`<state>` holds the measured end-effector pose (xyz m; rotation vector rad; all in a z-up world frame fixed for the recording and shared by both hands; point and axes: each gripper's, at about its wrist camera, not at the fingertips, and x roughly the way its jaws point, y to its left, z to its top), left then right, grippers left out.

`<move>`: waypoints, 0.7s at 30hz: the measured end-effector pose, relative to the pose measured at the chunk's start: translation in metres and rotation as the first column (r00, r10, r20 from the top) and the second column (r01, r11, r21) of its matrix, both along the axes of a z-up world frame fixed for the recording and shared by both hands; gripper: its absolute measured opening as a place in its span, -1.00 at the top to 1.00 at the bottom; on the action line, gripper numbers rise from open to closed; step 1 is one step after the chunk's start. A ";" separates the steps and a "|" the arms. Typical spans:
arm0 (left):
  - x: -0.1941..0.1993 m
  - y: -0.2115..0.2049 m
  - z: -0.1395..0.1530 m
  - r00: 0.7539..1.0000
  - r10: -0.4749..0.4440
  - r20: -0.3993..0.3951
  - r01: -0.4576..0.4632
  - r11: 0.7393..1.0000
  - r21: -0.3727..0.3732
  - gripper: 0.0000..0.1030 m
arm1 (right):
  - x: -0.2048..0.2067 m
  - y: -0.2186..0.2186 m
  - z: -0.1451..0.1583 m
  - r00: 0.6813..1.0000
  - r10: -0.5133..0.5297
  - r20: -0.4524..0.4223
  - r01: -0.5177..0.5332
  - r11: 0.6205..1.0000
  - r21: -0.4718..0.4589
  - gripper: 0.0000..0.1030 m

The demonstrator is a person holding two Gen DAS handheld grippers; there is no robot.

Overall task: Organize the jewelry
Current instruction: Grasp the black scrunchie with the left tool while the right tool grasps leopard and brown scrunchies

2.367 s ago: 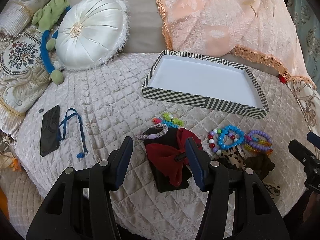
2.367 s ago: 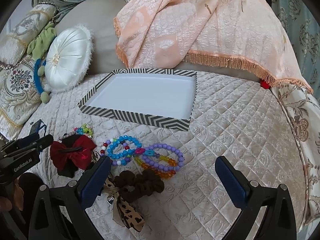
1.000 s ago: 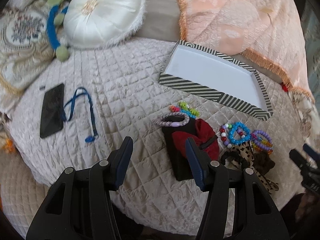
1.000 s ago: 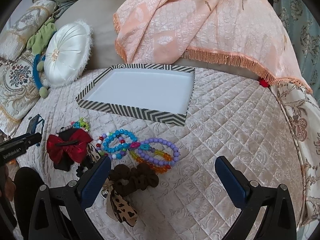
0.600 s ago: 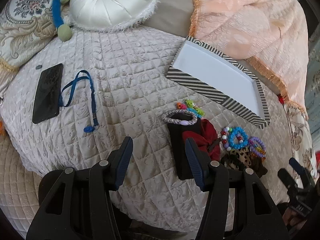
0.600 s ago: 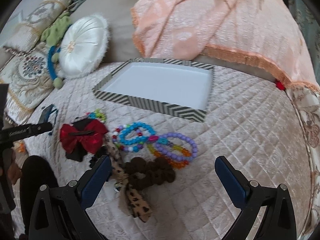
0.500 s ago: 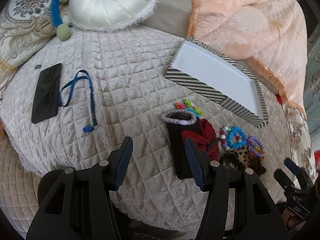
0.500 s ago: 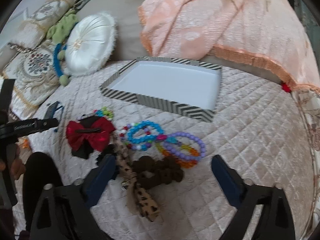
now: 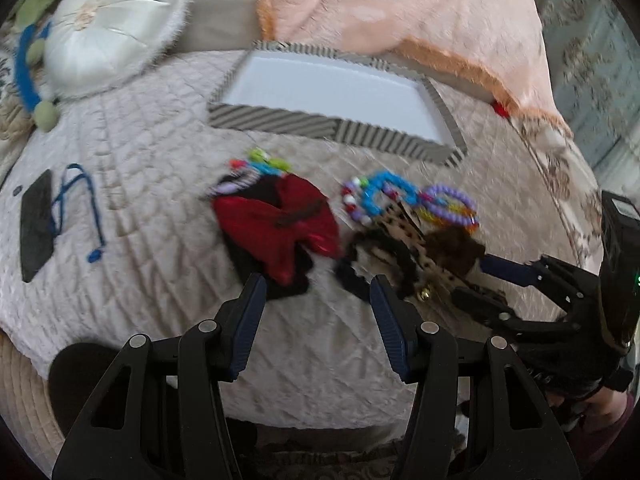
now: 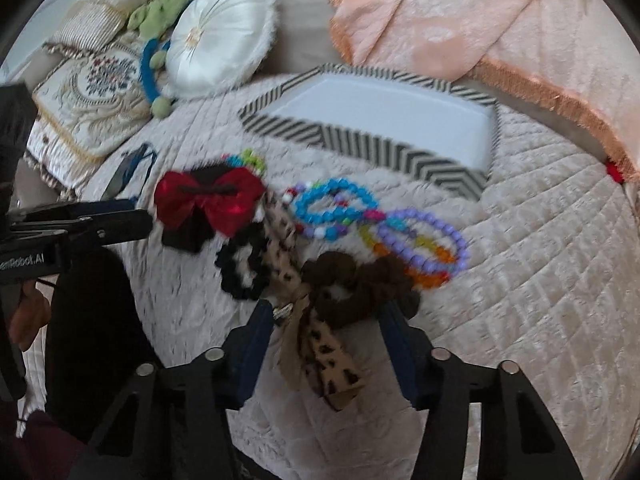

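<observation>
A striped tray (image 9: 280, 122) (image 10: 376, 148) with a white inside lies empty at the back of the quilted bed. In front of it lie a red bow (image 9: 280, 224) (image 10: 208, 198), a blue bead bracelet (image 9: 380, 194) (image 10: 332, 208), a purple and orange bead bracelet (image 9: 452, 208) (image 10: 424, 252), a leopard ribbon (image 10: 320, 344), a black scrunchie (image 10: 240, 268) and a brown scrunchie (image 9: 452, 250) (image 10: 360, 284). My left gripper (image 9: 316, 304) is open, just short of the bow. My right gripper (image 10: 328, 320) is open, its fingers astride the brown scrunchie and ribbon.
A round white cushion (image 9: 116, 20) and embroidered pillows (image 10: 92, 92) sit at the back left. A peach fringed throw (image 9: 400, 12) hangs behind the tray. A black phone (image 9: 36, 232) with a blue lanyard (image 9: 80, 208) lies at the left.
My right gripper has come down and forward and narrowed its opening around the brown scrunchie. My left gripper has swung right, toward the red bow.
</observation>
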<state>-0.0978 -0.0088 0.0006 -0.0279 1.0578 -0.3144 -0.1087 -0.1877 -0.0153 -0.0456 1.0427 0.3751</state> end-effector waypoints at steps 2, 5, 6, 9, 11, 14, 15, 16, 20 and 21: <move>0.001 -0.009 -0.007 1.000 -0.007 -0.006 0.007 1.000 0.003 -0.05 | -0.001 0.002 -0.006 1.000 0.012 -0.007 -0.012 1.000 -0.001 0.17; 0.006 -0.019 -0.014 1.000 0.001 -0.005 -0.001 1.000 0.014 -0.05 | -0.001 -0.001 -0.016 1.000 0.007 -0.017 -0.007 1.000 -0.013 0.59; 0.008 -0.022 -0.017 1.000 0.005 -0.006 -0.005 1.000 0.020 -0.05 | -0.002 -0.004 -0.017 1.000 -0.001 -0.018 0.001 1.000 -0.004 0.66; 0.013 -0.030 -0.027 1.000 0.010 -0.008 -0.009 0.999 0.040 -0.05 | -0.004 -0.011 -0.015 1.000 -0.016 -0.006 0.016 1.000 0.014 0.76; 0.018 -0.033 -0.035 1.000 0.013 -0.018 -0.012 0.998 0.056 -0.05 | -0.006 -0.016 -0.012 1.000 -0.023 0.003 0.023 1.000 0.011 0.78; 0.022 -0.037 -0.043 1.000 0.025 -0.018 -0.023 0.998 0.065 -0.05 | -0.007 -0.025 -0.010 0.999 -0.038 0.004 0.038 0.999 0.012 0.80; 0.023 -0.039 -0.045 1.000 0.025 -0.018 -0.024 0.998 0.064 -0.05 | -0.006 -0.027 -0.011 0.999 -0.042 0.001 0.042 0.999 0.014 0.80; 0.025 -0.041 -0.047 1.000 0.018 -0.018 -0.017 0.998 0.057 -0.05 | -0.006 -0.030 -0.012 0.999 -0.046 -0.004 0.046 0.999 0.019 0.80; 0.025 -0.048 -0.057 0.999 -0.013 -0.048 0.015 0.999 0.033 0.15 | -0.008 -0.037 -0.013 0.998 -0.056 -0.010 0.056 0.997 0.051 0.80; 0.024 -0.049 -0.056 0.999 -0.012 -0.036 0.014 0.999 0.039 0.38 | -0.009 -0.036 -0.012 0.998 -0.057 -0.007 0.057 0.997 0.054 0.80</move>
